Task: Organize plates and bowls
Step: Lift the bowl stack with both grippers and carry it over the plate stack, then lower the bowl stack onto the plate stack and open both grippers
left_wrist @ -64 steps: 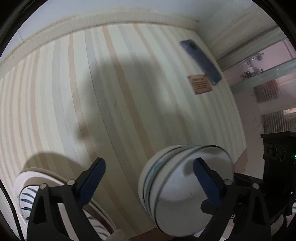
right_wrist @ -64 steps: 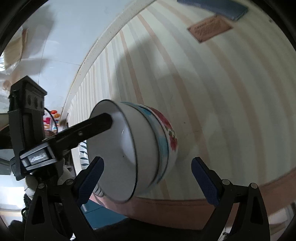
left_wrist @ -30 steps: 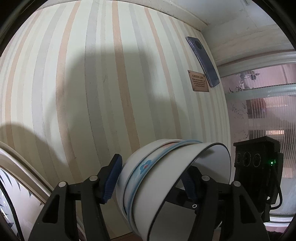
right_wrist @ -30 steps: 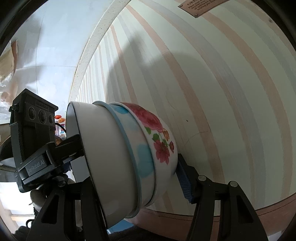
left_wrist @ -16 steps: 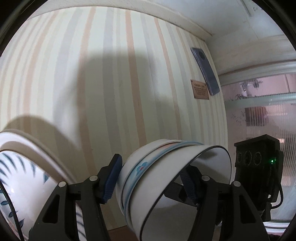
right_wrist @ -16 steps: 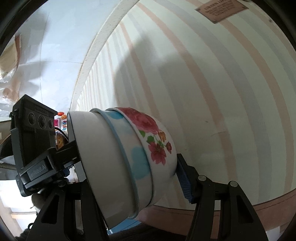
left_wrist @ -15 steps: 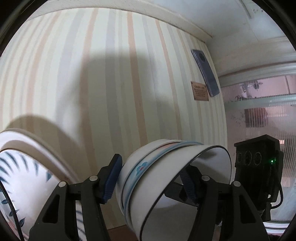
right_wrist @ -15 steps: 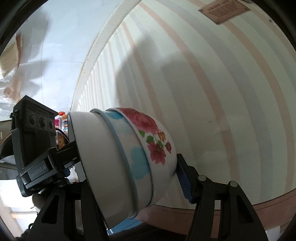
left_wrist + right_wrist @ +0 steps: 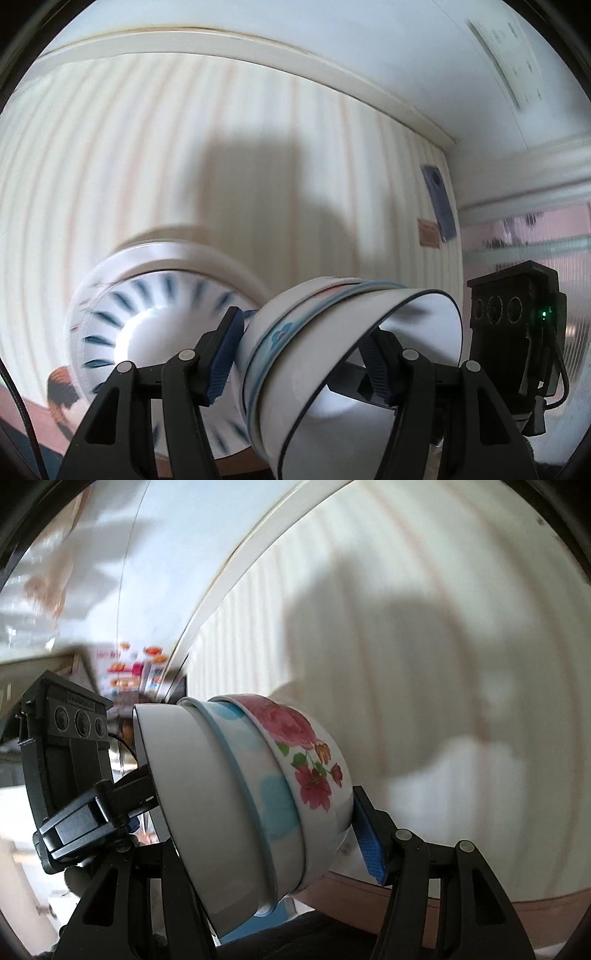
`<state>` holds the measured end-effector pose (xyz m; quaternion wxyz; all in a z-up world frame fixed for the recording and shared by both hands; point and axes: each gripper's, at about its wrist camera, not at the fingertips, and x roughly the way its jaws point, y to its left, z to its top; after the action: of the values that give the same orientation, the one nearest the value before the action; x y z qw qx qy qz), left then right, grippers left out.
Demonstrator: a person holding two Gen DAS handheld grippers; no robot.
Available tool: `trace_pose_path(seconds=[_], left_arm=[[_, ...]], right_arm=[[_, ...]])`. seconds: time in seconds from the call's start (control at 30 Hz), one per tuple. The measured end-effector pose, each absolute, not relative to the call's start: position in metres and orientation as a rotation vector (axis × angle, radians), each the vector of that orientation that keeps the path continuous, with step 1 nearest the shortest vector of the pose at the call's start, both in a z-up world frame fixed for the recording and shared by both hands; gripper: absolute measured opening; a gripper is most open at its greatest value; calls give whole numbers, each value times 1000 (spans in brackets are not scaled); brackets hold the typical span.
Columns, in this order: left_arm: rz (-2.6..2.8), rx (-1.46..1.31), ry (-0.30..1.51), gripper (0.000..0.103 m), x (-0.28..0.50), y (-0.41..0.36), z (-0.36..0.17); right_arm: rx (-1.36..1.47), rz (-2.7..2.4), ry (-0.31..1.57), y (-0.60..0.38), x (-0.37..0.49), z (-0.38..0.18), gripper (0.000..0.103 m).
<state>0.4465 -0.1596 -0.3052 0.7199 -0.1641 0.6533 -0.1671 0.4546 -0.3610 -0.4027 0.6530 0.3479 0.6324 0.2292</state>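
Note:
A nested stack of three bowls [image 9: 332, 373] is tipped on its side and held between both grippers, above the striped tablecloth [image 9: 184, 166]. My left gripper [image 9: 299, 363] is shut on the stack. My right gripper [image 9: 258, 834] is shut on the same stack of bowls [image 9: 258, 797], whose outer bowl bears red flowers; only its right pad [image 9: 369, 845] shows. A white plate with blue leaf marks [image 9: 147, 332] lies on the cloth just behind and left of the bowls.
A blue phone [image 9: 439, 201] and a small brown label [image 9: 429, 236] lie at the cloth's far right. The table's brown edge [image 9: 480, 904] runs close below. The other gripper's body [image 9: 517, 325] stands to the right.
Both grippers closed on the bowl stack about a second ago and still hold it. They have now swung left, so the plate has come into fuller view. The view is motion-blurred.

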Motion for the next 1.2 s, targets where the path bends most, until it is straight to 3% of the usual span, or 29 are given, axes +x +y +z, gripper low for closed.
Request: trace_pose_path(seconds=[0.53, 1.2], left_arm=[[-190, -507, 1430, 59, 427, -70, -338], [-186, -472, 1437, 59, 428, -68, -348]], right_arm=[[645, 656, 1562, -275, 465, -431, 61], [577, 609, 1581, -259, 470, -439, 62]])
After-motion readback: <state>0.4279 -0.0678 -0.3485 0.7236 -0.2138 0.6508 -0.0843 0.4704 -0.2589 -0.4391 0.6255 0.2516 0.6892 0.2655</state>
